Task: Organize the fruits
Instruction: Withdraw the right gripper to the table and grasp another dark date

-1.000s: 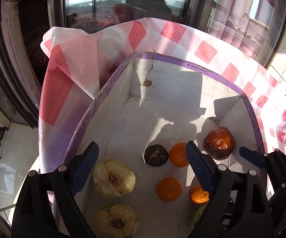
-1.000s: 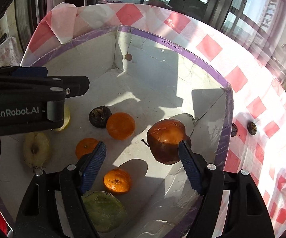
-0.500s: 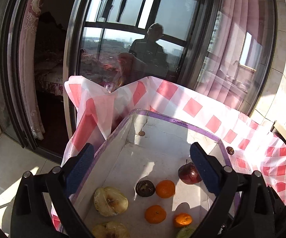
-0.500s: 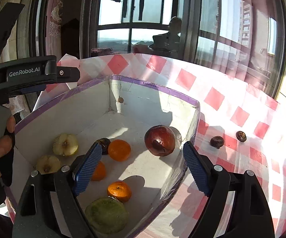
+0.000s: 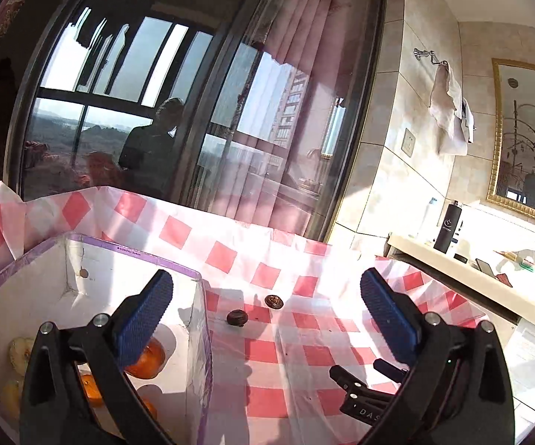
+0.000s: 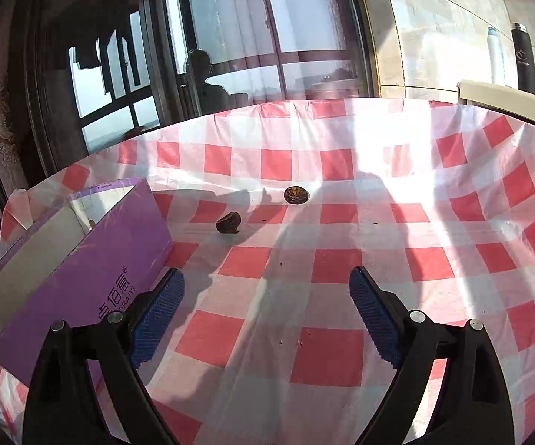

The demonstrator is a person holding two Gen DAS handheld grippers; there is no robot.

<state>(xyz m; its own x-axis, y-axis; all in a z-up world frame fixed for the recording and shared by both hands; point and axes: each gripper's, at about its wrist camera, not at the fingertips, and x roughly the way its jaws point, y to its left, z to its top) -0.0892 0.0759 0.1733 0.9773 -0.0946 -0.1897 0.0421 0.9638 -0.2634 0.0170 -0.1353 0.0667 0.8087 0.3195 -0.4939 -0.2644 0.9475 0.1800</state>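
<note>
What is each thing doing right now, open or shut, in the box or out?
Left claw: open, empty.
Right claw: open, empty.
Box: open on top.
Oranges: in the box.
Near dark fruit: out on the cloth.
Far dark fruit: out on the cloth.

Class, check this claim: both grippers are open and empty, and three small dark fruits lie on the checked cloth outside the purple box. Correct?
Not quite: only two dark fruits lie on the cloth outside the purple box, as the right wrist view shows. The rest stands.

Purple box [image 6: 93, 270] on red-and-white checked tablecloth [image 6: 326, 256].
</note>
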